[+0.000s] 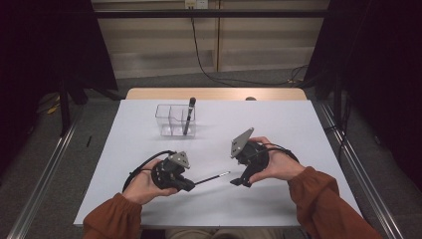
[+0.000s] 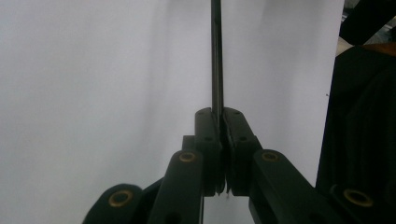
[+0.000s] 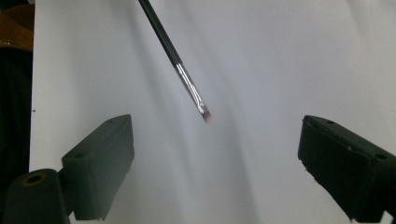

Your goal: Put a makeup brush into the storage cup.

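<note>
Landmark: the clear organiser [image 1: 175, 119], a see-through box with compartments, stands at the far middle of the white table [image 1: 278, 124].
Left hand: the person's left hand [image 1: 144, 184] comes in well nearer than the organiser and a little to its left, sleeve in rust-orange cloth.
Left gripper: the left gripper [image 1: 188, 185] sits nearer than the organiser, almost straight in front of it; its jaws are pressed together on the thin pen [image 1: 211, 178], and the left gripper view [image 2: 221, 116] shows the two black pads clamped flat on the dark shaft [image 2: 216, 56].
Thin pen: it is held clear of the table and sticks out from the left gripper toward the right, well nearer than the organiser, its free end reaching close to the right gripper; in the right gripper view [image 3: 180, 70] it slants down from the upper left and its shiny tip ends above and between the jaws, touching neither.
Black marker: a black marker [image 1: 189, 115] stands upright, leaning slightly, in the organiser's right-hand compartment.
Right gripper: the right gripper [image 1: 240, 182] is nearer than the organiser and off to its right; its jaws stand wide apart with nothing gripped, seen spread to both sides in the right gripper view [image 3: 212, 163].
Right hand: the right hand [image 1: 276, 167] holds that gripper, farthest right of the organiser.
</note>
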Motion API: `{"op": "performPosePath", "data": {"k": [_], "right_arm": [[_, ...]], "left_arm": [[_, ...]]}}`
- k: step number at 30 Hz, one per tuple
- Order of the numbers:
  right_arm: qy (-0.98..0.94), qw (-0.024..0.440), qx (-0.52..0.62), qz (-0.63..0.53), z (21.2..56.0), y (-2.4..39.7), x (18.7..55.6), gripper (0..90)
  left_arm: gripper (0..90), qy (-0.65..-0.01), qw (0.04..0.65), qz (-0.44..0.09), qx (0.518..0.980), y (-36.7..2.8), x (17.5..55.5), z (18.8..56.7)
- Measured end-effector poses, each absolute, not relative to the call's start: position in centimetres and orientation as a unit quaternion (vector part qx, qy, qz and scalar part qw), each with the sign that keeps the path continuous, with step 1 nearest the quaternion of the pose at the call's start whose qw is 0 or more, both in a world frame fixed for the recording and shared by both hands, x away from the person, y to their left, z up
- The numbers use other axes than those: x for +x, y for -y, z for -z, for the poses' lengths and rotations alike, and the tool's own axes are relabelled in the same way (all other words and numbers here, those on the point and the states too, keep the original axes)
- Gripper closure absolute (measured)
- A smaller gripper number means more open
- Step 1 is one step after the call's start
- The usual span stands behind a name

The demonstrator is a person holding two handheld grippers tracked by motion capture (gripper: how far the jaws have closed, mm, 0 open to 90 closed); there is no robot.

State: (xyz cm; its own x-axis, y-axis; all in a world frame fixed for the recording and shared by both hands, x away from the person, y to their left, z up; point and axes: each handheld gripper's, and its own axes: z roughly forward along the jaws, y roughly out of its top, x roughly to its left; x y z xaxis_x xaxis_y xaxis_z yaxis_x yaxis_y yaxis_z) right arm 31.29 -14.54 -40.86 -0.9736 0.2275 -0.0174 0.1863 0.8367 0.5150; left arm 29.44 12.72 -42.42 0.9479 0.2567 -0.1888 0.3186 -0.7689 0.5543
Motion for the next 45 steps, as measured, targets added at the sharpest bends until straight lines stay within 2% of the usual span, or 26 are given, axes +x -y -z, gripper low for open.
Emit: {"op": "performPosePath", "data": {"k": [6, 32, 45], "right_arm": [[-0.953, 0.042, 0.120, -0.276, 41.3, 15.6, 31.0, 4.2], [-0.929, 0.030, 0.162, -0.331, 42.3, 18.5, 28.5, 4.6], [-0.906, 0.025, 0.189, -0.377, 43.3, 19.6, 27.4, 3.8]], "left_arm": [[85.6, -0.166, 0.315, 0.046, 0.933, -13.5, 29.4, 42.4], [85.6, -0.204, 0.362, 0.044, 0.908, -15.8, 28.7, 42.7], [85.6, -0.199, 0.384, 0.029, 0.901, -15.8, 28.2, 42.9]]}}
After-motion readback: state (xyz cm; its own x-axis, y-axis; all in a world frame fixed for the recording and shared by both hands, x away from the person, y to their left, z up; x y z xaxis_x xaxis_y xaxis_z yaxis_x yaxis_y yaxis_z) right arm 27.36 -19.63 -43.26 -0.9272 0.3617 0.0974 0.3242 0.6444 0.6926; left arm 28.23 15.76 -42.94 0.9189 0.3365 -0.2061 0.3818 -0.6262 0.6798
